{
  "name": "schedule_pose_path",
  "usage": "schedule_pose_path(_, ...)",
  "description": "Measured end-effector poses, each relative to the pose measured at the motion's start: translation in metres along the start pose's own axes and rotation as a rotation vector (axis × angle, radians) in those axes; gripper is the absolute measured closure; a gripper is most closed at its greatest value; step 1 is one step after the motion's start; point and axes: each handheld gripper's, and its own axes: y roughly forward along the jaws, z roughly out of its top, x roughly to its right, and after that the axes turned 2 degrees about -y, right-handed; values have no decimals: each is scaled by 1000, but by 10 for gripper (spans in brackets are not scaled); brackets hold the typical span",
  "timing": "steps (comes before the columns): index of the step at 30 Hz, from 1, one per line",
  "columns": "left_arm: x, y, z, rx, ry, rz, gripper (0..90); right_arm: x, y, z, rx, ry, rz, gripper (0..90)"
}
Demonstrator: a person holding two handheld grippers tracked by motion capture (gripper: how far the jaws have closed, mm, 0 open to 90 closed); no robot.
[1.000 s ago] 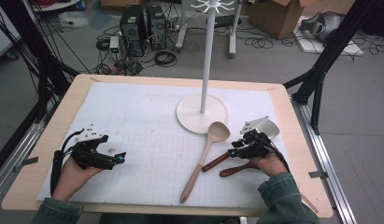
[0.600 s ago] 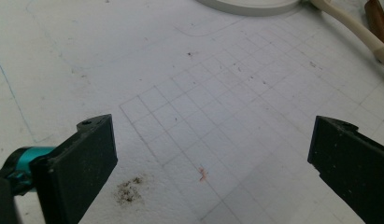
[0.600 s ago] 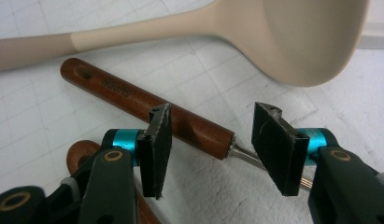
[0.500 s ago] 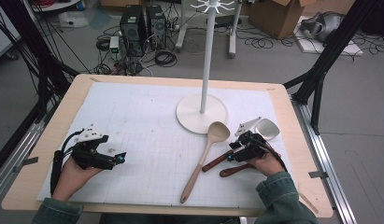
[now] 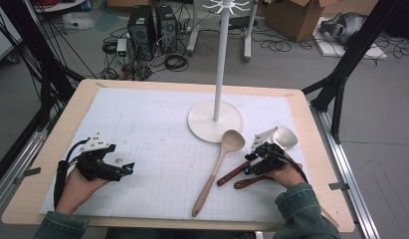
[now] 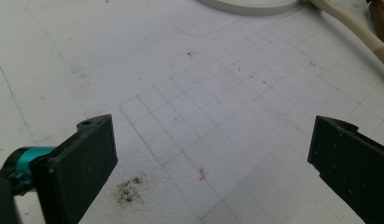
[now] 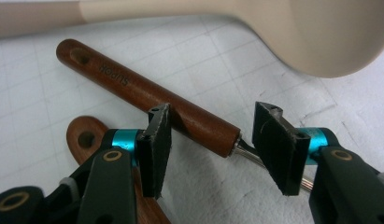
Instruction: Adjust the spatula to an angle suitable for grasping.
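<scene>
Straddling a dark wooden handle (image 7: 147,100) with the right gripper (image 7: 210,135), jaws partway apart, pads not pressing on it; had just been opening further, handle and its metal neck between them. Lay flat on the gridded white mat (image 5: 157,129), brand stamp readable on the wood in the right gripper view. Second brown handle (image 7: 84,135) with a hang hole lay just beside, partly under the left-hand jaw of that view. Pale wooden spoon (image 5: 219,162) lay diagonal, bowl near the round base of the white rack stand (image 5: 215,121), handle end toward the person's edge. Metal utensil head (image 5: 285,137) showed beyond the right gripper in the high view; could not tell which handle it belonged to.

Left gripper (image 5: 126,169) rested low at the mat's left side, jaws wide, nothing between but bare grid and a small smudge (image 6: 129,191). Well apart from all utensils.

No containers on the table; stand pole bare as far up as visible.
</scene>
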Motion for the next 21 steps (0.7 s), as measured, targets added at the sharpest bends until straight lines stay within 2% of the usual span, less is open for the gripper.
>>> schedule_pose_path(9, 0, 1, 0, -4, 3, -1, 18, 4, 0, -1, -25, -77, 7, 436)
schedule_pose_path(17, 1, 2, 0, -5, 5, -6, 18, 7, 1, -2, -20, -73, 18, 425)
schedule_pose_path(21, 1, 3, -1, -7, 4, -7, 18, 6, 0, -1, -18, -44, 11, 429)
